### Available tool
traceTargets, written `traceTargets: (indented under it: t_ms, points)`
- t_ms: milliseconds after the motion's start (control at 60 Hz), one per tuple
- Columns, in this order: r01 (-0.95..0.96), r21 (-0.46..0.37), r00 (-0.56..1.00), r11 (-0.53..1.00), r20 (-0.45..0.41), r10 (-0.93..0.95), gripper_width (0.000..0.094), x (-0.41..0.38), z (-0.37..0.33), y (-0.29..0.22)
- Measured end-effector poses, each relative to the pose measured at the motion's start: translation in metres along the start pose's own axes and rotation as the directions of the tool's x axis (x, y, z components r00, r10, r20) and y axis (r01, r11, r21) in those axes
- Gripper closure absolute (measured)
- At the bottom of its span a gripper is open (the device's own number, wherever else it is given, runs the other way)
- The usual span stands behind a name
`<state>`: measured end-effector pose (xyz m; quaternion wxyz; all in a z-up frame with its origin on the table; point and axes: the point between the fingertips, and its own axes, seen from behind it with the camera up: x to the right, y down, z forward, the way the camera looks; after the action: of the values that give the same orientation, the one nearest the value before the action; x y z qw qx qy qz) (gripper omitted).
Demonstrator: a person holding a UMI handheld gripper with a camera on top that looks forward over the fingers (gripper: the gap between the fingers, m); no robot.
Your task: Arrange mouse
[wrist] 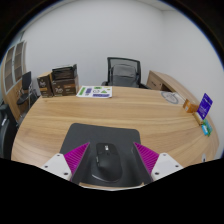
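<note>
Wooden and pale brown, the table (pixel 120 112) fills most of the gripper view and curves away toward a white wall. Nearest to the camera, the gripper (pixel 106 160) has its two fingers spread wide apart, and each magenta pad (pixel 77 155) faces inward. Between the fingers lies the black mouse (pixel 105 162), with a clear gap at both sides, so neither finger presses on it. It rests on a dark grey mouse pad (pixel 103 137), which lies flat on the table and reaches a little beyond the fingertips. Farther across the table, close to the far edge, there is a flat white and green booklet (pixel 95 92). To the left of the booklet stands a dark wooden organizer (pixel 58 80) with several compartments. At the right side of the table I can see a small purple sign (pixel 205 103) standing upright, and just beside it a small green object (pixel 204 127) that I cannot identify. Behind the table, a black office chair (pixel 122 72) stands against the wall, and a light wooden desk (pixel 172 86) is at its right.
</note>
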<state>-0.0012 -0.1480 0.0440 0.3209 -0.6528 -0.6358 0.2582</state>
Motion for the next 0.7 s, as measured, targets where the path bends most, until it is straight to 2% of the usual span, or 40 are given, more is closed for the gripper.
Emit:
traceTargets:
  t_ms: [150,350,500,700]
  points:
    - [0.001,0.031,1.0,1.0,0.026,-0.001,0.0072,0.014,-0.066,-0.028]
    - [0.017,0.073,1.0,0.997,0.02,-0.018,0.0073,0.052,-0.176,-0.048]
    - [0.012,0.086,1.0,0.996,-0.021,-0.011,0.0073,0.085,-0.248,-0.038]
    - [0.01,0.108,0.999,0.994,-0.035,-0.006,0.0075,0.111,-0.314,-0.018]
